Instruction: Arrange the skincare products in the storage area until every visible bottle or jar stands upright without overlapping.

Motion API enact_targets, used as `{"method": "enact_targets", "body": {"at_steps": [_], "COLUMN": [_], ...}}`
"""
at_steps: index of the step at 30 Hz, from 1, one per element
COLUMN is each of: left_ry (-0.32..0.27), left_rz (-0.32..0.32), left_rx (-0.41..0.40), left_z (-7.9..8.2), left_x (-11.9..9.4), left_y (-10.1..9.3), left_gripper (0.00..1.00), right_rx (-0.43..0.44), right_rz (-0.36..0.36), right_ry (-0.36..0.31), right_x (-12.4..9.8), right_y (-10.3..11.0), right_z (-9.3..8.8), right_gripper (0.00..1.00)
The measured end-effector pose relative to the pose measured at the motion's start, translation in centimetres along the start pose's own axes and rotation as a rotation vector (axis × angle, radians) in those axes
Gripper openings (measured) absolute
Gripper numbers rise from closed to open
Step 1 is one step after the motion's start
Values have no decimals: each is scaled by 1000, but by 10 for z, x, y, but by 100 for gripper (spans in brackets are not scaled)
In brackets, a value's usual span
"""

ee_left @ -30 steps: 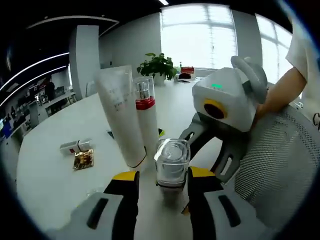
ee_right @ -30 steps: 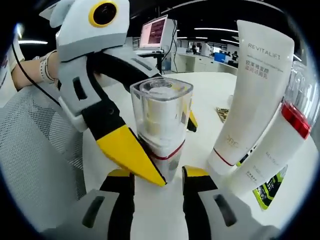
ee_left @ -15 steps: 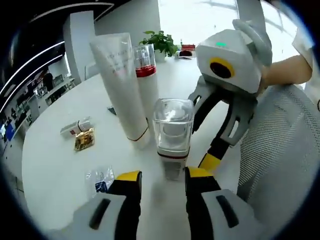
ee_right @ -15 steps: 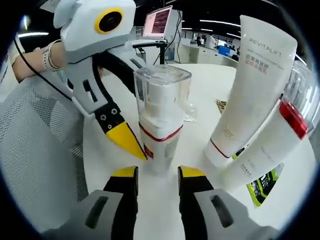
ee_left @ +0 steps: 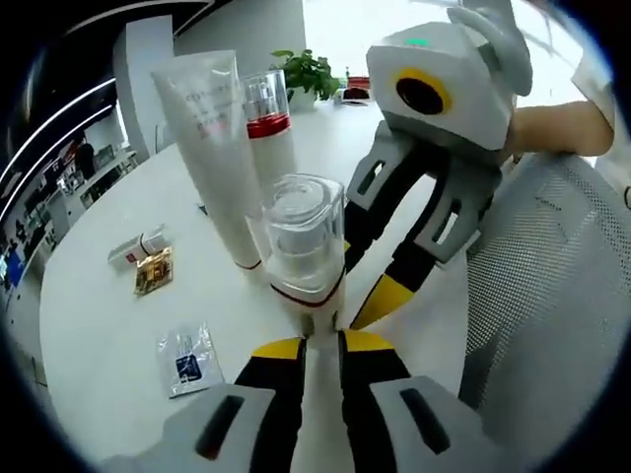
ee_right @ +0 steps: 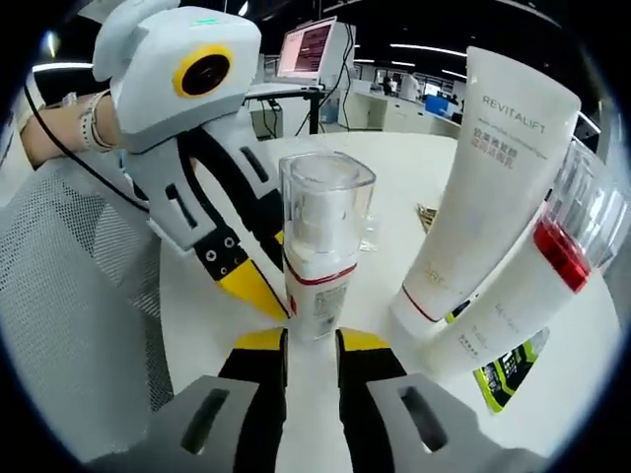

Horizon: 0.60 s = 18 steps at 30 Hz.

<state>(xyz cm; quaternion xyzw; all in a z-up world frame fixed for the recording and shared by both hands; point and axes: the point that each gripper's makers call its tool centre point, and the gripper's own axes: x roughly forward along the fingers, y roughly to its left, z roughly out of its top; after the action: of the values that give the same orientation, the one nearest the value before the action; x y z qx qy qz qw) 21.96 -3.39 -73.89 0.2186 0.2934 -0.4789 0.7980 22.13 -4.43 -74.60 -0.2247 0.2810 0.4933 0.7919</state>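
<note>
A small white pump bottle with a square clear cap and a red band [ee_left: 306, 246] [ee_right: 320, 251] stands upright on the white table [ee_left: 99, 325]. My left gripper [ee_left: 322, 347] sits just short of its base, jaws drawn almost together with nothing between them. My right gripper [ee_right: 312, 347] faces the bottle from the other side, jaws likewise narrowed and bare. The right gripper's yellow fingertip [ee_left: 386, 296] lies beside the bottle's base, as does the left gripper's yellow fingertip [ee_right: 251, 288]. A tall white tube [ee_left: 212, 158] [ee_right: 473, 197] stands on its cap. Next to it is a red-banded bottle [ee_left: 268, 128] [ee_right: 552, 256].
Flat sachets [ee_left: 187, 355], a gold packet [ee_left: 153, 271] and a small white box [ee_left: 133, 246] lie on the table. A green-black packet [ee_right: 508, 370] lies by the tube. A mesh chair back [ee_left: 552, 296] [ee_right: 69, 296] borders the table edge.
Both grippers have backed away from the pump bottle, which was between their jaws a second ago. Both pairs of jaws have narrowed. The bottle stays upright.
</note>
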Motion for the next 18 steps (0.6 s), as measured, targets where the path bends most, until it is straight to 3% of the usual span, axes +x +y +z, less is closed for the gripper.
{"method": "enact_targets", "body": {"at_steps": [18], "left_ry": [10], "left_rz": [-13], "left_rx": [33], "left_z": [9], "left_x": [13], "left_y": [-1], "left_gripper": [8], "right_rx": [51], "right_rz": [-54], "right_ry": [-23], "right_x": [-9], "right_y": [-17], "right_z": [0], "right_gripper": [17]}}
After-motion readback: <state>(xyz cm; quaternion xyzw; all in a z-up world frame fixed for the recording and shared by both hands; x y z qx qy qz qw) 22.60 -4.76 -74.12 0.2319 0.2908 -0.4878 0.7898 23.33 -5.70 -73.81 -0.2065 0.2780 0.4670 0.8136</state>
